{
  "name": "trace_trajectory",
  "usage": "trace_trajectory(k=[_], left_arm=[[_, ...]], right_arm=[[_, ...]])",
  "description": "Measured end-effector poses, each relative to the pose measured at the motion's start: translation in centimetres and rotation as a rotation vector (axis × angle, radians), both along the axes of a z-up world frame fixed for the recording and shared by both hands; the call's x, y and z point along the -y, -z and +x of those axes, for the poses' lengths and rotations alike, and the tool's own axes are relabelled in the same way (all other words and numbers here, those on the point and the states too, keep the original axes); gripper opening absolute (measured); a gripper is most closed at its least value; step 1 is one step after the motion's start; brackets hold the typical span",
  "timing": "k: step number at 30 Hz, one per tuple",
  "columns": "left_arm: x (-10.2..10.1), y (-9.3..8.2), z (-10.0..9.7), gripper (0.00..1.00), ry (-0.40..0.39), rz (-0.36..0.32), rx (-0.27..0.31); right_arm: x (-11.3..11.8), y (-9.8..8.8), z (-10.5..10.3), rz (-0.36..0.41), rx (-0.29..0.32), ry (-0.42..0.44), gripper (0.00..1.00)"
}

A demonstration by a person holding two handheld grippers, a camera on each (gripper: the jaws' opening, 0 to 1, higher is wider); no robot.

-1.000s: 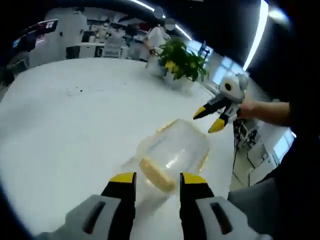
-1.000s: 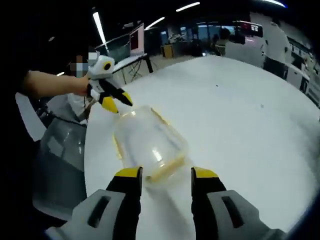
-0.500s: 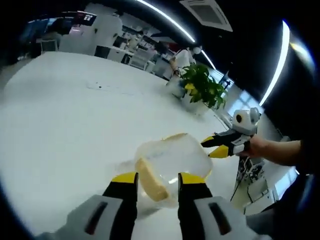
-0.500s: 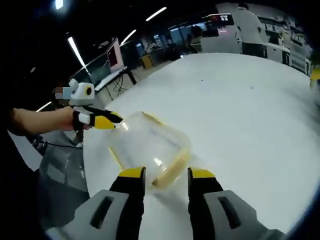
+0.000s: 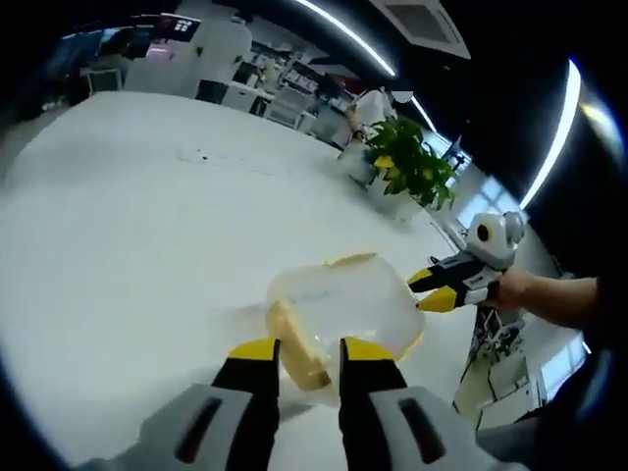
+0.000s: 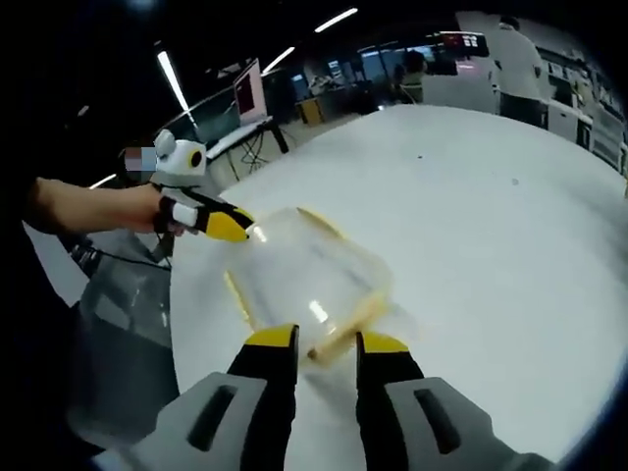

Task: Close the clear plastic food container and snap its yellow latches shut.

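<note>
Clear plastic forms the food container (image 5: 343,309), which in the left gripper view lies on the white table (image 5: 128,226) just ahead of the left gripper (image 5: 303,350), whose jaws stand a little apart around one yellow latch (image 5: 299,345) (whether they touch it I cannot tell), while the right gripper (image 5: 432,289) comes from the right with its tips almost together beside the container, and a potted plant (image 5: 407,172) stands far behind. From the right gripper view, the container (image 6: 309,280) sits near the table (image 6: 510,265) edge, the right gripper (image 6: 327,342) has its jaws slightly parted at a yellow latch (image 6: 348,322), not clearly gripping it, and the left gripper (image 6: 228,224) reaches the far corner.
</note>
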State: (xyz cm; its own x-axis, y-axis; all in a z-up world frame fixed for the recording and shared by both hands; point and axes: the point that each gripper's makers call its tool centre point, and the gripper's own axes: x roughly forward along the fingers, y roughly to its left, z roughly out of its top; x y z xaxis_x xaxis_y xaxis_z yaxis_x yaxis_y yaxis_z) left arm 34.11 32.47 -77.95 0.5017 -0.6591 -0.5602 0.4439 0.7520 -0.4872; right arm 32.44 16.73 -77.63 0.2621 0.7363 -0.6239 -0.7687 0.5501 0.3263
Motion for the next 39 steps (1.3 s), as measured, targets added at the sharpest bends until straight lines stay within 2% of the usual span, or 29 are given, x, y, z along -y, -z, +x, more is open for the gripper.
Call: trace_trajectory(k=[1,2,3,4,10,13,18,19,21,24,26,28,29,33,34,39], left_arm=[[0.2,0.1,0.0,0.11,0.002,-0.011,-0.01],[0.0,-0.1,0.5,0.11,-0.067,-0.033,-0.019],[0.0,-0.1,0.0,0.1,-0.027,-0.018,-0.033],[0.1,-0.2,-0.1,0.1,-0.017,-0.002,-0.035],[0.1,0.1,-0.1,0.12,-0.021,0.025,-0.049],[0.1,0.0,-0.3,0.13,-0.029,0.028,-0.029],[0.0,0.2,0.1,0.15,-0.015,0.001,-0.026],[0.1,0.0,0.2,0.15,0.01,0.023,0.005],[0.1,-0.2,0.2,0.15,0.029,0.049,0.028],[0.1,-0.4,0.4,0.16,0.06,0.105,0.068],[0.2,-0.6,0.7,0.16,0.092,0.165,0.121],[0.3,-0.7,0.7,0.16,0.083,0.188,0.112],[0.2,-0.8,0.9,0.15,0.084,0.212,0.115],[0.5,-2.2,1.7,0.15,0.12,0.263,0.203],[0.9,-2.8,1.9,0.15,0.151,0.273,0.247],[2.5,-2.7,1.5,0.12,0.298,0.351,0.314]], right_arm=[[0.0,0.2,0.6,0.002,-0.005,0.02,0.18],[0.1,0.1,0.8,0.012,0.001,0.022,0.18],[0.2,0.2,0.8,0.023,-0.031,0.037,0.18],[0.3,0.3,0.7,0.016,-0.029,0.031,0.18],[0.1,0.1,0.6,0.007,-0.031,0.05,0.19],[0.1,0.0,0.5,-0.001,-0.039,0.074,0.19],[0.1,-0.2,0.3,-0.059,0.006,0.123,0.19],[0.0,-0.2,0.3,-0.068,0.02,0.123,0.19],[0.0,-0.4,0.2,-0.076,0.043,0.119,0.19],[0.1,-0.2,0.5,-0.067,0.04,0.12,0.2],[0.1,-0.2,0.6,-0.068,0.039,0.108,0.21],[0.0,-0.3,0.6,-0.098,0.058,0.073,0.21],[0.0,-0.4,0.6,-0.135,0.093,0.036,0.22],[0.1,-0.7,0.6,-0.217,0.175,-0.079,0.22],[0.0,-0.9,0.7,-0.219,0.191,-0.095,0.21],[-0.4,-2.1,1.8,-0.186,0.227,-0.091,0.18]])
